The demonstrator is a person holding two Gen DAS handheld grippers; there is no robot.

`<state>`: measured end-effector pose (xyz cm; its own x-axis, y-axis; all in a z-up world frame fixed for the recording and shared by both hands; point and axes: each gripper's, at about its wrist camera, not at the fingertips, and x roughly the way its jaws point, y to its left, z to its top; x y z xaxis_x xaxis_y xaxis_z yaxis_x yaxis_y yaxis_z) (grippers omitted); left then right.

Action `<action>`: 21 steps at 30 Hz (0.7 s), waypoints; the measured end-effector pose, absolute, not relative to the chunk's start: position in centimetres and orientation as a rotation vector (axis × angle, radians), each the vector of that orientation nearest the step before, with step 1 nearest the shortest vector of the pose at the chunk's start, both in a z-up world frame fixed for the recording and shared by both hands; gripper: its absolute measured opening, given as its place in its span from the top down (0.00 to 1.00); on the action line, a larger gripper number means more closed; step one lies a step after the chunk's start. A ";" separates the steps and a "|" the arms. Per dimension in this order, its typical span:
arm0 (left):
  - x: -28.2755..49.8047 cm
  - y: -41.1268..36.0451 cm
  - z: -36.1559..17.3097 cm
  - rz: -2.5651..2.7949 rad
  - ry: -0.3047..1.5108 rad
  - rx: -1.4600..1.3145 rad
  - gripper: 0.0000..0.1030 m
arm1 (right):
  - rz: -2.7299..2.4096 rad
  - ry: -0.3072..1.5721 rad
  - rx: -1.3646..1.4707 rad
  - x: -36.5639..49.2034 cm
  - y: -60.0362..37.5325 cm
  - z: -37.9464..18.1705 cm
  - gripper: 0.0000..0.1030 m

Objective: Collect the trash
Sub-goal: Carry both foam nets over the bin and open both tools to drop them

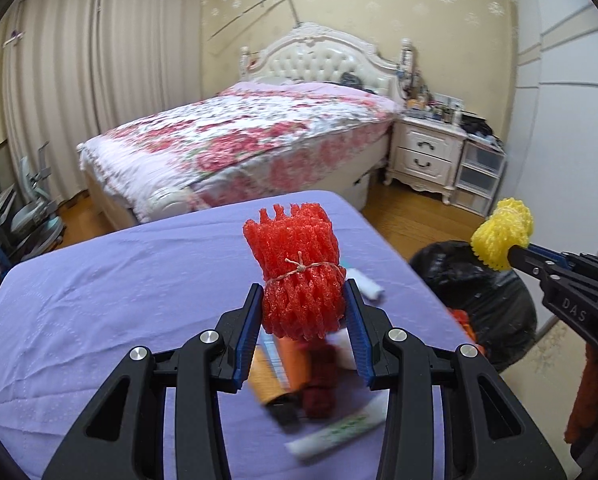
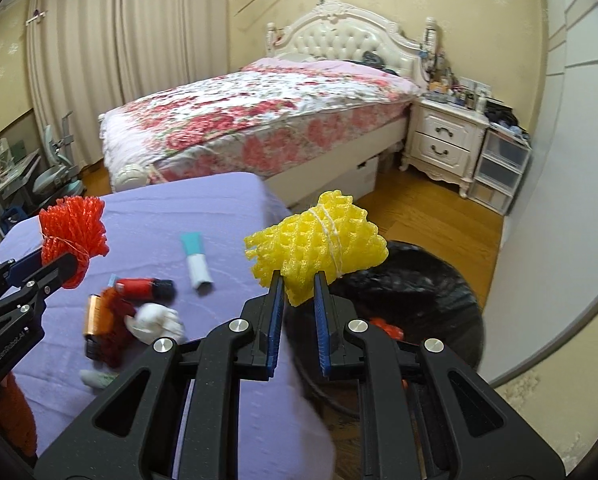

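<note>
The left gripper [image 1: 304, 312] is clamping a red foam net [image 1: 297, 268] tied with string; the net is standing upright between the blue pads, its frilled top rising toward 12 o'clock from the tips. In the right wrist view that net [image 2: 73, 232] is sitting at about 9 o'clock, above the purple table [image 2: 147, 216].

The right gripper [image 2: 297, 300] is pinching a yellow foam net [image 2: 319, 240], also bound with string. The jaws are gripping only its lower corner, and the bulk is fanning out toward 12 and 1 o'clock beyond the tips. From the left wrist view the yellow net [image 1: 501, 232] is hanging at 3 o'clock, over the black bag [image 1: 479, 280].

The bag [image 2: 419, 280] is lying open on the floor just beside the table's right edge, at 4 o'clock from the yellow net, with something orange-red showing inside.

Still lying on the table, at 8 o'clock from the right gripper: a teal-and-white tube [image 2: 196, 258], a red bottle [image 2: 143, 287], a white crumpled wad [image 2: 157, 322] and an orange box [image 2: 97, 320], blurred.

Behind, a floral bed [image 2: 259, 120] and a white nightstand [image 2: 445, 140] are standing at 12 and 2 o'clock.
</note>
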<state>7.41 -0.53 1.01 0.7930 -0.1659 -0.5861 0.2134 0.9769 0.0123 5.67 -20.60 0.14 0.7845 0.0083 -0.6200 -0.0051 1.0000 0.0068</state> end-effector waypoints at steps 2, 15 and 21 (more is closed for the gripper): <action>7.3 -2.8 0.8 -0.241 0.621 0.104 0.60 | -0.019 0.674 0.024 5.4 -22.4 -0.2 0.86; 10.1 -12.4 -1.3 -0.359 0.644 0.199 0.60 | -0.142 0.697 0.066 6.1 -28.6 -3.2 0.85; 12.0 -14.3 -2.2 -0.365 0.658 0.218 0.60 | -0.145 0.717 0.095 7.1 -29.9 -4.2 0.85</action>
<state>12.01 -14.30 -2.19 0.7308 -0.2608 -0.6309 0.3969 0.9142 0.0819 7.11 -29.91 -4.21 0.7441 -0.0999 -0.6605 0.1651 0.9856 0.0369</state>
